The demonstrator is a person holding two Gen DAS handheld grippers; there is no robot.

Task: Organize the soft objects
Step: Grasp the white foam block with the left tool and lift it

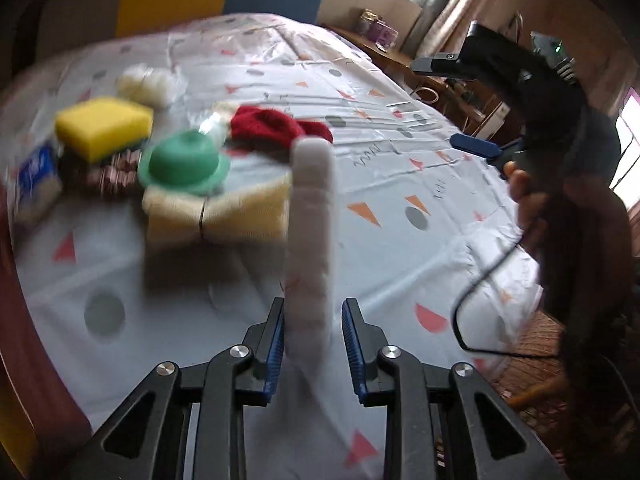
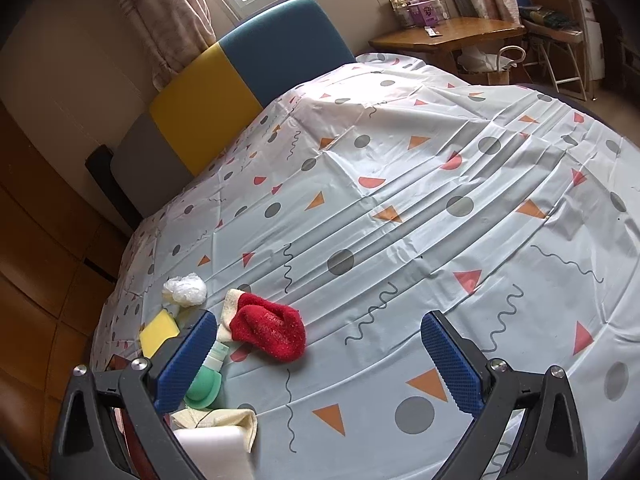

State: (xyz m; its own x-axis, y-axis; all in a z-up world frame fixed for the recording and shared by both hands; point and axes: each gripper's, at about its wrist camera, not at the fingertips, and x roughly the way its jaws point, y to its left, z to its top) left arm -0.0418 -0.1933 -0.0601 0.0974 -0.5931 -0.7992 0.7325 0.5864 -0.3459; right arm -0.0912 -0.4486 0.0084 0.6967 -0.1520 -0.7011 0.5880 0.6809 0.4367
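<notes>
A long white foam block point(image 1: 312, 220) stands on edge between the fingers of my left gripper point(image 1: 314, 312). The left pad touches it and a thin gap shows at the right pad. In the right wrist view the same block point(image 2: 208, 452) shows at the bottom left. Beyond it lie a cream cloth point(image 1: 216, 212), a green-capped bottle point(image 1: 184, 160), a red sock point(image 1: 276, 124) and a yellow sponge point(image 1: 104, 126). My right gripper point(image 2: 320, 318) is open and holds nothing, with the red sock point(image 2: 268, 332) just ahead, towards its left finger. A hand holds that right gripper point(image 1: 492, 152) over the table's right side.
A patterned tablecloth point(image 2: 400, 220) covers the table. A white fluffy ball point(image 2: 185, 288), a blue tissue pack point(image 1: 36, 184) and a brown patterned item point(image 1: 116, 172) sit in the cluster at the left. A blue and yellow chair back point(image 2: 256, 56) stands behind, a wooden desk point(image 2: 448, 36) beyond.
</notes>
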